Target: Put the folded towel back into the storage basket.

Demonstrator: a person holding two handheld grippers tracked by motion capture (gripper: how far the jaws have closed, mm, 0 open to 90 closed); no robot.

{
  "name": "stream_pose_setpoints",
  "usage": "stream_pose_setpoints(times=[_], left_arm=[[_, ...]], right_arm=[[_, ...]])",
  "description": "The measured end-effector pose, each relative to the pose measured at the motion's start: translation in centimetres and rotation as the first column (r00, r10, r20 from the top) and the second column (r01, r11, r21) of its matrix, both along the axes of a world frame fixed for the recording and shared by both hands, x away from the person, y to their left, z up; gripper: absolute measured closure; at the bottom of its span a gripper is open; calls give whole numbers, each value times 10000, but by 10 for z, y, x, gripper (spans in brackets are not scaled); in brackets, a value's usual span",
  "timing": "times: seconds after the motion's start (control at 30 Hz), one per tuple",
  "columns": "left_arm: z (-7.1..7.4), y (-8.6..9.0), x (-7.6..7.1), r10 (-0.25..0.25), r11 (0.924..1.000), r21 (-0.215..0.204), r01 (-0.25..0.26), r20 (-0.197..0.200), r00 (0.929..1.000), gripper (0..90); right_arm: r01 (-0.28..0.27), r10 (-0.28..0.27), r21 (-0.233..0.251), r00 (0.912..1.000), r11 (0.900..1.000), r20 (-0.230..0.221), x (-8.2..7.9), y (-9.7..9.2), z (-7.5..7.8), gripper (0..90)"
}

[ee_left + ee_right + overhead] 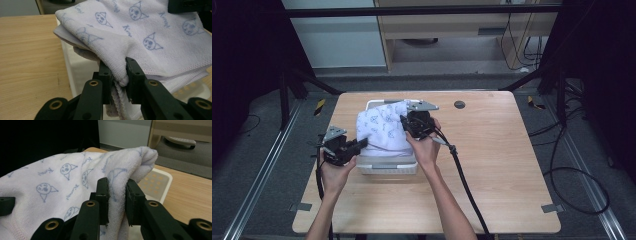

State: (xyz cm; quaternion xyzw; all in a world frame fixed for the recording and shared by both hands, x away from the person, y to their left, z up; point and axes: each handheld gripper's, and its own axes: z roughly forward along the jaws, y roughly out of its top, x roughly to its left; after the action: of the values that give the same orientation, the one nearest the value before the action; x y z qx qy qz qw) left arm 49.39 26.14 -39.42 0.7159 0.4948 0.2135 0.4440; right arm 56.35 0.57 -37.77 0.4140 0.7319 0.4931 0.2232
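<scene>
Over the white plastic basket (387,169), each hand-held gripper (117,75) (117,195) pinches the soft, printed terry towel (382,130).

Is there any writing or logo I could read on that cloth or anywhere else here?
Blue script words, repeated among the cat-face drawings on the white towel: too blurred to read for certain; they seem to begin with "K".
White basket, wooden table, left gripper, right gripper: no text that I can see.
</scene>
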Motion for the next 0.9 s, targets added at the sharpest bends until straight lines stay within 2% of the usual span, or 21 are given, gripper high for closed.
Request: stream_pose_setpoints(times=[0.13, 0.33, 0.5, 0.9], left_arm=[[-5, 2, 3, 79, 10000, 22, -79, -158, 9998, 761], [-11, 0, 6, 91, 9996, 265, -84, -292, 9995, 762], [-16, -1, 9, 89, 9994, 347, -74, -430, 9990, 761], [-24, -4, 12, 73, 9980, 638, -32, -632, 9980, 761]], right_arm=[[-4, 3, -69, 10000, 10000, -81, 3, 3, -5, 751], [18, -21, -197, 9999, 9998, -166, 6, 7, -12, 752], [82, -85, -94, 9992, 9999, -387, 8, 5, -20, 752], [74, -104, -512, 9983, 9987, -579, 10, 7, -29, 750]])
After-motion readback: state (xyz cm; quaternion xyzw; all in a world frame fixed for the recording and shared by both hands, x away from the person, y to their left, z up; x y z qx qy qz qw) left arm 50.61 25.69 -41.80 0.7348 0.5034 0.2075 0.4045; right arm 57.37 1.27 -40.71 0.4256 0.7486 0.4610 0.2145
